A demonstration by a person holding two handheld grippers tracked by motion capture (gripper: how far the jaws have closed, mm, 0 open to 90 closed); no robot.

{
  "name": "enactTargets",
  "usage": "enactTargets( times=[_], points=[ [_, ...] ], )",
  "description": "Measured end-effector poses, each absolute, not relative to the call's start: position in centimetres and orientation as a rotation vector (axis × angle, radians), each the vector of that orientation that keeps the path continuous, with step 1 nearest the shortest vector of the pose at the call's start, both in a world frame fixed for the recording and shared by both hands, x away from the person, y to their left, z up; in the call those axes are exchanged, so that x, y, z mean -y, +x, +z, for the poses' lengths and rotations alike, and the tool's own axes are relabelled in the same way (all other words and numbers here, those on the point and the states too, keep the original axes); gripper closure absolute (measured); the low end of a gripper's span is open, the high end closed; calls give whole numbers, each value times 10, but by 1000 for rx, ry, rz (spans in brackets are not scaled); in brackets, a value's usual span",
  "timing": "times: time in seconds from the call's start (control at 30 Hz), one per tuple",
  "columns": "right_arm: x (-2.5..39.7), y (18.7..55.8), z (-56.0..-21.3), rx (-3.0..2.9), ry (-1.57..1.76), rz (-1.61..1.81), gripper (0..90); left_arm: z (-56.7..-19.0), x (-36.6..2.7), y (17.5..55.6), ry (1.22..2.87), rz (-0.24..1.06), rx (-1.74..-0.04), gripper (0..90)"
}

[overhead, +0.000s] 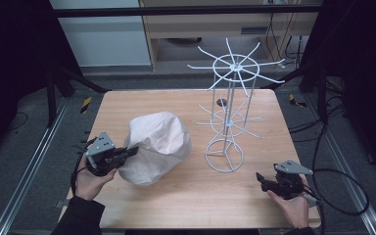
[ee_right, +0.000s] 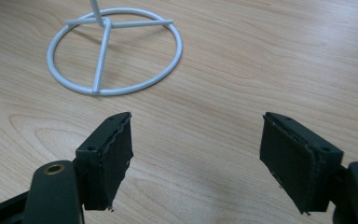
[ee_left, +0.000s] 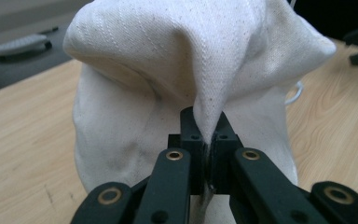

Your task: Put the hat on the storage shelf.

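Centrally, pale wood table (overhead: 186, 205), grey floor around, left gripper (overhead: 129, 152) pinching cream cloth (overhead: 156, 144) fold, right gripper (overhead: 261, 179) spread wide lower right, white wire rack (overhead: 230, 117) right of centre.

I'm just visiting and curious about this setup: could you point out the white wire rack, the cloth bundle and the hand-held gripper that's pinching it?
white wire rack (overhead: 224, 155): high view, on its round base ring.
cloth bundle (overhead: 156, 139): high view, on its upper surface.
left hand-held gripper (ee_left: 208, 137): left gripper view, between its closed fingertips, where the cloth fold is pinched.
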State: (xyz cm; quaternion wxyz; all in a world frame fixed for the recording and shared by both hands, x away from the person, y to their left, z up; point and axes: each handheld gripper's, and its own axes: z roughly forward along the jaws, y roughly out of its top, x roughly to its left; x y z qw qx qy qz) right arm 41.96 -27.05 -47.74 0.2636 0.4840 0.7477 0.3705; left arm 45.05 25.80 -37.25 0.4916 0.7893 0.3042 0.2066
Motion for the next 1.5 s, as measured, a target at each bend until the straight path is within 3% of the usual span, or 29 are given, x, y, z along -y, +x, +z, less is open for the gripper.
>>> enactTargets(
  times=[0.73, 1.5],
  points=[
    [269, 419, -478, -2020, 1305, 997, 253, -316, -283, 425, 1469, 611, -644, 869],
    [271, 420, -478, -2020, 1291, 987, 253, -261, -257, 427, 1258, 598, -512, 871]
  ],
)
